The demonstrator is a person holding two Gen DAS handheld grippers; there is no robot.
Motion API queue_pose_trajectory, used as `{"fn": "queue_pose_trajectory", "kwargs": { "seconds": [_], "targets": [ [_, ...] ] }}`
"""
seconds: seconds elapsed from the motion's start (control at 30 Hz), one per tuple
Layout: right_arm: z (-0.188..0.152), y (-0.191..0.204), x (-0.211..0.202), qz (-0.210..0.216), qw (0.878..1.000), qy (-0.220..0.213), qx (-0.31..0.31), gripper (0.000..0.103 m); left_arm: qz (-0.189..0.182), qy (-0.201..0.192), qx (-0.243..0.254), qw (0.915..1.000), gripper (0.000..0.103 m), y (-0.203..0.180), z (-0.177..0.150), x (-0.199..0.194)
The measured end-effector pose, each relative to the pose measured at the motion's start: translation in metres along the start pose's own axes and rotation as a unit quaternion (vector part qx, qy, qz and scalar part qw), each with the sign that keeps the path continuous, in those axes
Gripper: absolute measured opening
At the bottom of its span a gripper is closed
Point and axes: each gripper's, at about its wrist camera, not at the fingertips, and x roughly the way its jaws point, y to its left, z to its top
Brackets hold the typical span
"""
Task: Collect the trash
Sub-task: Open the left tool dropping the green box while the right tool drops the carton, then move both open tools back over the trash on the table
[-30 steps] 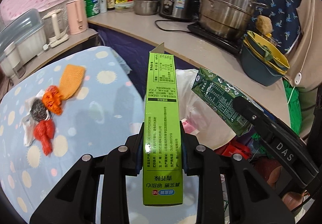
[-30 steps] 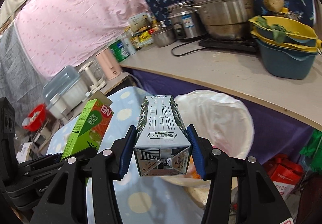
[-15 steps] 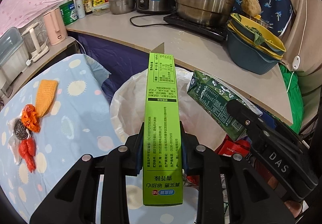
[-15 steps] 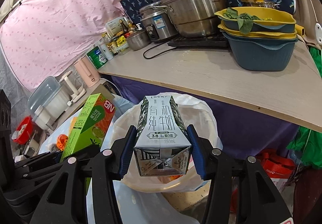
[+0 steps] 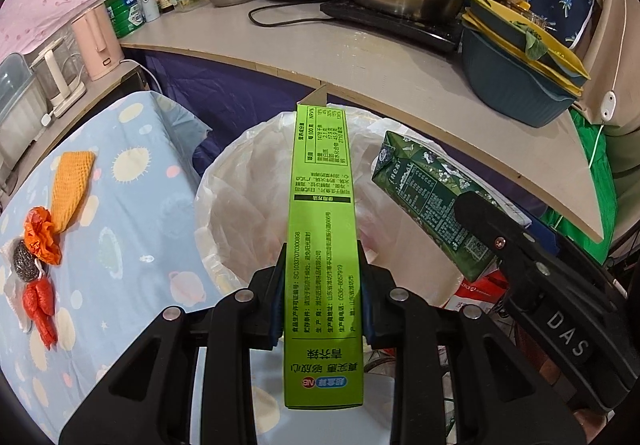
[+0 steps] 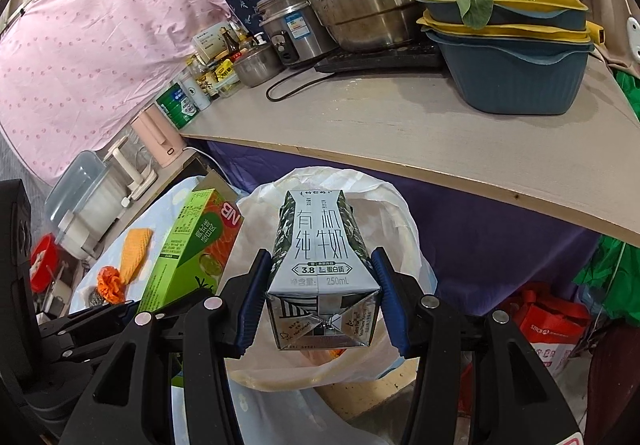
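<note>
The left gripper (image 5: pixel 322 293) clamps a green box (image 5: pixel 322 245) and the right gripper (image 6: pixel 320 299) a milk carton (image 6: pixel 320 269), both poised above the lined bin (image 5: pixel 224 181). Release should follow only once each item sits squarely over the opening, clear of the near rim.

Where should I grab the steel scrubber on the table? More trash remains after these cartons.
Judging by its shape, pinch the steel scrubber across its rounded middle from straight above: orange wrappers crowd its sides, so a level approach looks blocked.
</note>
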Motion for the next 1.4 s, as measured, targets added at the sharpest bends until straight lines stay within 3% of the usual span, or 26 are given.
{"fn": "queue_pose_trajectory", "kwargs": {
  "seconds": [0.37,0.4,0.43,0.53,1.4],
  "targets": [
    [0.001,0.007,0.013,-0.002,1.000,0.009,-0.004,0.050,0.006,0.014,-0.009,0.9998,0.028,0.001,0.001,0.012],
    [0.001,0.007,0.013,-0.003,1.000,0.009,-0.004,0.051,0.010,0.013,-0.010,0.9998,0.032,0.002,0.001,0.012],
    [0.001,0.007,0.013,-0.003,1.000,0.009,-0.004,0.051,0.014,0.011,-0.010,0.9998,0.042,0.002,0.001,0.012],
    [0.003,0.010,0.008,0.000,1.000,-0.001,-0.003,0.051,0.026,0.002,-0.011,0.9996,0.053,0.003,0.001,0.008],
    [-0.001,0.055,-0.020,0.020,0.999,-0.020,-0.036,0.051,0.028,-0.023,-0.046,0.9983,0.056,0.037,-0.009,-0.031]
  ]
}}
